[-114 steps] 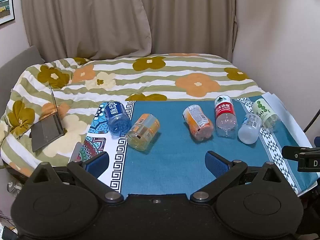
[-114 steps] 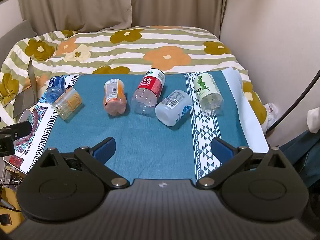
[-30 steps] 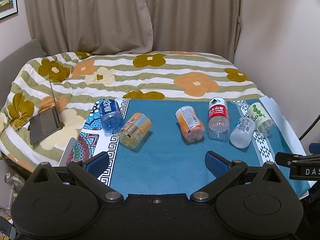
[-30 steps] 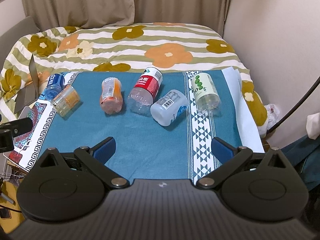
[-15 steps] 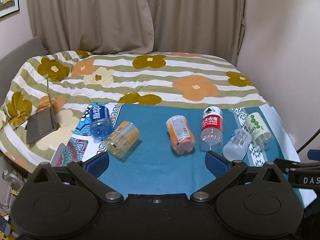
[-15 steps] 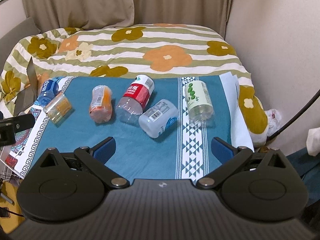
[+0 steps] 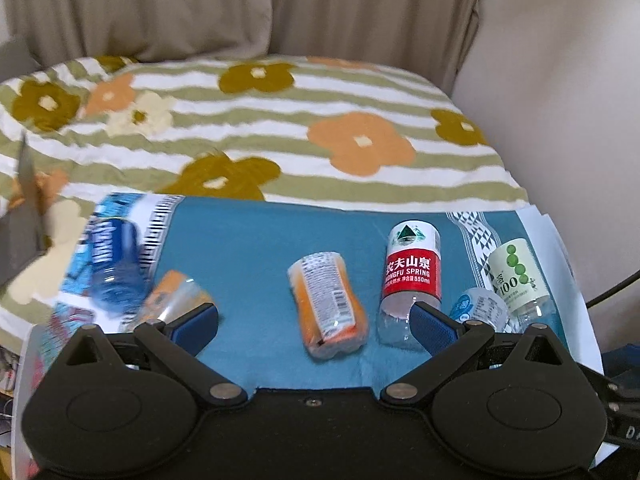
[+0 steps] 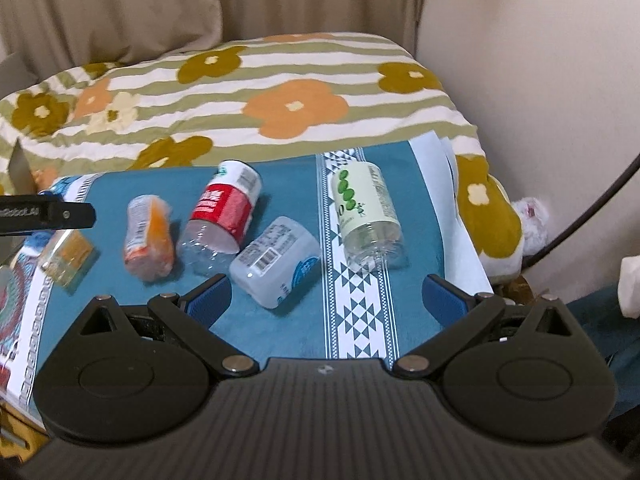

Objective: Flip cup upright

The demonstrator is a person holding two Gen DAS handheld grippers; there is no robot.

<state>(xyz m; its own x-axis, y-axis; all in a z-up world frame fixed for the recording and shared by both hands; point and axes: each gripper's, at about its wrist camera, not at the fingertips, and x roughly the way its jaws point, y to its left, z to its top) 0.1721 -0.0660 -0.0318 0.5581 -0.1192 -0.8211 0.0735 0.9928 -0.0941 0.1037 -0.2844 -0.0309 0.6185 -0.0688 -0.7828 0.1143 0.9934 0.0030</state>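
Your left gripper point(image 7: 314, 326) hung spread wide and empty above the orange cup point(image 7: 327, 305), lying on its side on the teal cloth point(image 7: 256, 240). Your right gripper point(image 8: 326, 294) gaped empty too, the white cup point(image 8: 276, 261) just right of the orange one's red neighbour point(image 8: 224, 212).

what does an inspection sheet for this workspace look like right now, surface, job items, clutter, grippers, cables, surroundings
surface: teal cloth with patterned borders, spread over a floral striped bedspread.
job's things: six cut bottle cups, all on their sides: blue-label, amber, orange, red-label, clear white-label, green-dot. None upright.
clutter: laptop at the bed's left edge.
grippers: left gripper open, empty, above the orange cup; right gripper open, empty, near the clear white-label cup.
cables: dark cable by the right wall.
surroundings: beige curtain, plain wall.
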